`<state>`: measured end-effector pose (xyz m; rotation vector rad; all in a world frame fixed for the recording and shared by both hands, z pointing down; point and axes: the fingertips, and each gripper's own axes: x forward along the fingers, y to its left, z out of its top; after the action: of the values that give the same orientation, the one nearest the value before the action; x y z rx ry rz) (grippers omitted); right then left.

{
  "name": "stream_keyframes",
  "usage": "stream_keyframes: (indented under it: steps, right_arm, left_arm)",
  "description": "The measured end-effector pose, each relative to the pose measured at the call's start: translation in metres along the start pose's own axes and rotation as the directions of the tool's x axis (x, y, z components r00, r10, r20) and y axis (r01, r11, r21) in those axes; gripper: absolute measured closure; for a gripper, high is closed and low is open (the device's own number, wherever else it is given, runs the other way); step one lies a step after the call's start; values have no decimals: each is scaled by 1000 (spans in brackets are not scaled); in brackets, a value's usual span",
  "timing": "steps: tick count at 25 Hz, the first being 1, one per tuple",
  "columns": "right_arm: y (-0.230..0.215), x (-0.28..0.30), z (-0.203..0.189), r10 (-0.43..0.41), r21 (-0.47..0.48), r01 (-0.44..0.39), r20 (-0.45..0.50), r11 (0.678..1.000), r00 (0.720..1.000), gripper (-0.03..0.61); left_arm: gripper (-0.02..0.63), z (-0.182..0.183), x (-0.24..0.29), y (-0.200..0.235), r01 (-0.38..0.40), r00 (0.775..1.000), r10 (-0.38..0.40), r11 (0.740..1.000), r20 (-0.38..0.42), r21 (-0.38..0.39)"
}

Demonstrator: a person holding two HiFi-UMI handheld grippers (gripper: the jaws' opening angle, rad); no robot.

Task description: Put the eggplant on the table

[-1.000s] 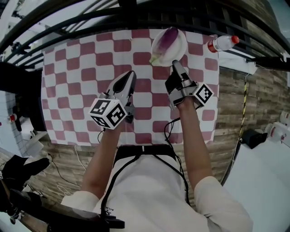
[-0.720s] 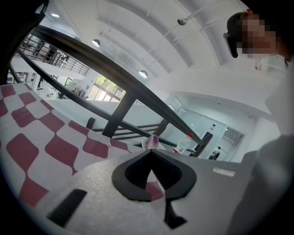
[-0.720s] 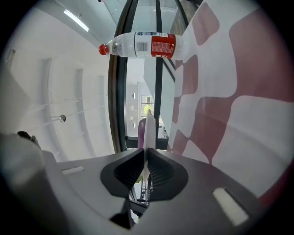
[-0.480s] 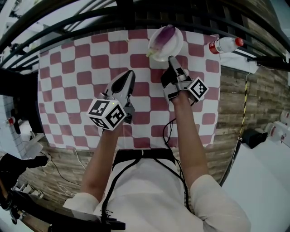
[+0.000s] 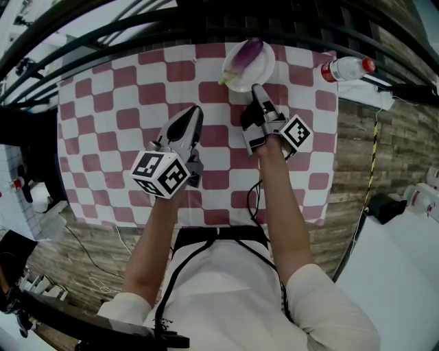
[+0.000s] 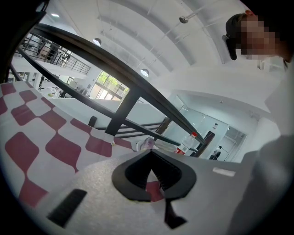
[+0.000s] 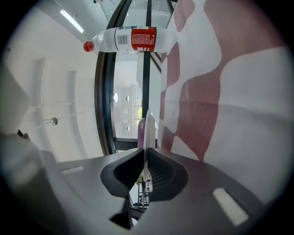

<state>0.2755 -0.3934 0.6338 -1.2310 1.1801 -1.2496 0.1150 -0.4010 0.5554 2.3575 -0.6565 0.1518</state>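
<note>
A purple eggplant point(image 5: 247, 53) lies on a white plate point(image 5: 264, 67) at the far middle of the checked tablecloth point(image 5: 103, 103). My right gripper point(image 5: 256, 89) is shut on the plate's near rim. In the right gripper view the thin white plate point(image 7: 148, 126) runs edge-on between the pads, with the eggplant point(image 7: 140, 131) behind it. My left gripper point(image 5: 195, 111) hovers over the cloth's middle, shut and empty. The left gripper view shows its jaws point(image 6: 150, 157) meeting, with the plate point(image 6: 146, 143) small beyond them. I cannot tell whether the plate rests on the cloth.
A clear bottle with a red cap point(image 5: 348, 68) lies at the cloth's far right corner, also seen as the bottle point(image 7: 126, 40). Black rails point(image 5: 206, 20) run behind the table. Wood flooring lies to the right and a cable point(image 5: 255, 195) near the front edge.
The right gripper has sunk toward the cloth with the plate and eggplant, drifting slightly left. The left gripper has barely shifted.
</note>
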Motion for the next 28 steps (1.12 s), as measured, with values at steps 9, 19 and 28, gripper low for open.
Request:
stream_keyframes:
  steps: [9, 19, 28]
  right_arm:
    - [-10, 0, -3, -31, -14, 30, -74, 999, 997, 546]
    - [-20, -4, 7, -115, -89, 100, -189, 991, 975, 551]
    - [-22, -3, 14, -194, -177, 145, -301, 973, 934, 555]
  left_arm:
    - [609, 0, 0, 5, -6, 1000, 6, 1000, 1, -4]
    - [609, -2, -2, 7, -13, 1000, 13, 1000, 3, -7]
    - [609, -5, -1, 5, -27, 1000, 27, 1000, -9, -2]
